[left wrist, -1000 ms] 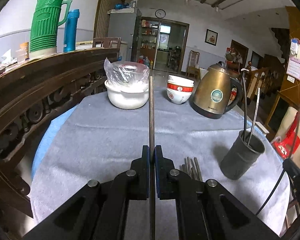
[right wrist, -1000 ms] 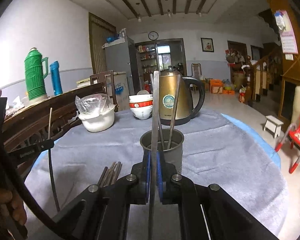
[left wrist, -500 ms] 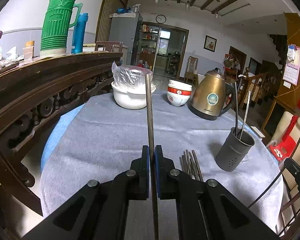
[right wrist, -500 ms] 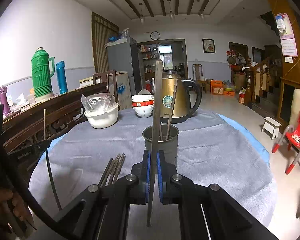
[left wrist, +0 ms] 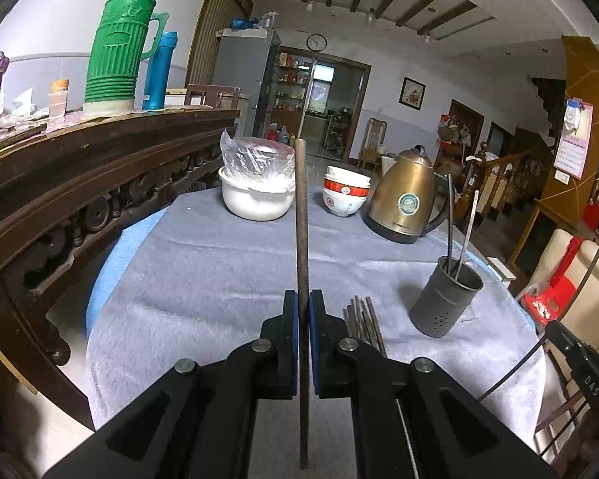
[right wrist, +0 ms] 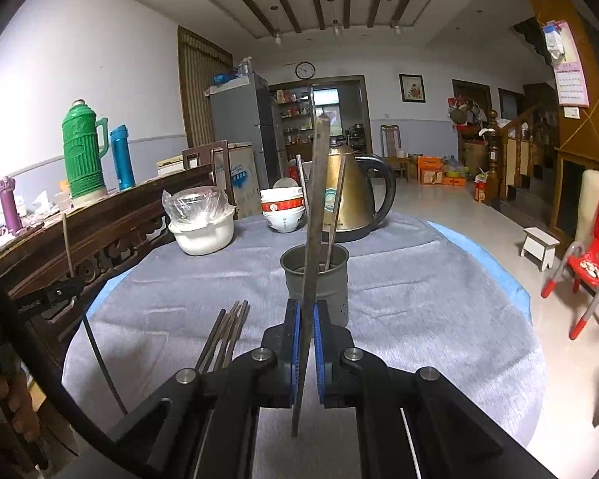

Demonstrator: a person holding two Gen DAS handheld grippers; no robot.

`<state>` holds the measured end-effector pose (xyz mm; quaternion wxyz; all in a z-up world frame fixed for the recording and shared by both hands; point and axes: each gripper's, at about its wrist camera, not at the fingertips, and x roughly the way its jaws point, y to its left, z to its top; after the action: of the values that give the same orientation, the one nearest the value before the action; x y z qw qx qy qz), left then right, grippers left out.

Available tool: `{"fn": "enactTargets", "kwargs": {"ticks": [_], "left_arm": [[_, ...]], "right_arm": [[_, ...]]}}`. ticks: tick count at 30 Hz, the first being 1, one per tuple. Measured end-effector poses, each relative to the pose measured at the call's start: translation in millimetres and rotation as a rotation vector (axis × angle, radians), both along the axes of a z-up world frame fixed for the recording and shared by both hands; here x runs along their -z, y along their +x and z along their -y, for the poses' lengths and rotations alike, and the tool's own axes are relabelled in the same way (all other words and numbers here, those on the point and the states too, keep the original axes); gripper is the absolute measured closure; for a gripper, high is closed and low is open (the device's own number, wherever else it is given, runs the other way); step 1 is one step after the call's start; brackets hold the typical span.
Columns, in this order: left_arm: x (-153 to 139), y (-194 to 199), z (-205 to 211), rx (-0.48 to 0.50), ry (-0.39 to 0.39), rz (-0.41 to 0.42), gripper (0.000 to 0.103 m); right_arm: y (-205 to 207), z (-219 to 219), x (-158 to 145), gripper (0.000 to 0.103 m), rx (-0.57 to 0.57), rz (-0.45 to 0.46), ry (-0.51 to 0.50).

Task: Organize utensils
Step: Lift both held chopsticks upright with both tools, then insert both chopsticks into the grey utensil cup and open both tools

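Observation:
My left gripper (left wrist: pixel 303 299) is shut on a dark chopstick (left wrist: pixel 300 215) that stands upright above the grey tablecloth (left wrist: pixel 219 275). My right gripper (right wrist: pixel 304 307) is shut on a metal chopstick (right wrist: pixel 315 199), tilted slightly, just in front of the grey utensil cup (right wrist: pixel 314 279). The cup holds two metal chopsticks (left wrist: pixel 457 227) and stands right of the left gripper in the left wrist view (left wrist: pixel 445 303). A bundle of several chopsticks (right wrist: pixel 223 335) lies on the cloth left of the cup; it also shows in the left wrist view (left wrist: pixel 365 323).
A white pot with a plastic bag (left wrist: pixel 255 195), stacked bowls (left wrist: pixel 345 195) and a brass kettle (left wrist: pixel 405 199) stand at the table's far side. A carved wooden rail (left wrist: pixel 80 183) with a green thermos (left wrist: pixel 118 44) runs along the left. A red chair (right wrist: pixel 591 255) stands at right.
Both grippers have pulled back and risen a little with their chopsticks still held; the cup and table items look farther away in both views.

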<state>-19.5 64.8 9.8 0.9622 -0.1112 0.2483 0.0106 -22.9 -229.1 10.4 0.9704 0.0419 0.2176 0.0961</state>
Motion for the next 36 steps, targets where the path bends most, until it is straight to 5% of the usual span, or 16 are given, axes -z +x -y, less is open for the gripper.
{"fn": "enactTargets", "kwargs": {"ticks": [18, 26, 36], "left_arm": [[-99.5, 95.6, 52.5, 0.158, -0.269, 0.157, 0.098], [-99.8, 152.6, 97.8, 0.181, -0.239, 0.153, 0.098], [-61.1, 196.4, 122.7, 0.198, -0.206, 0.074, 0.098]], "right_arm": [[55.1, 54.8, -85.6, 0.097, 0.053, 0.187, 0.175], [117.8, 48.2, -90.8, 0.097, 0.031, 0.167, 0.163], [166.4, 41.2, -49.7, 0.097, -0.01, 0.032, 0.131]]}}
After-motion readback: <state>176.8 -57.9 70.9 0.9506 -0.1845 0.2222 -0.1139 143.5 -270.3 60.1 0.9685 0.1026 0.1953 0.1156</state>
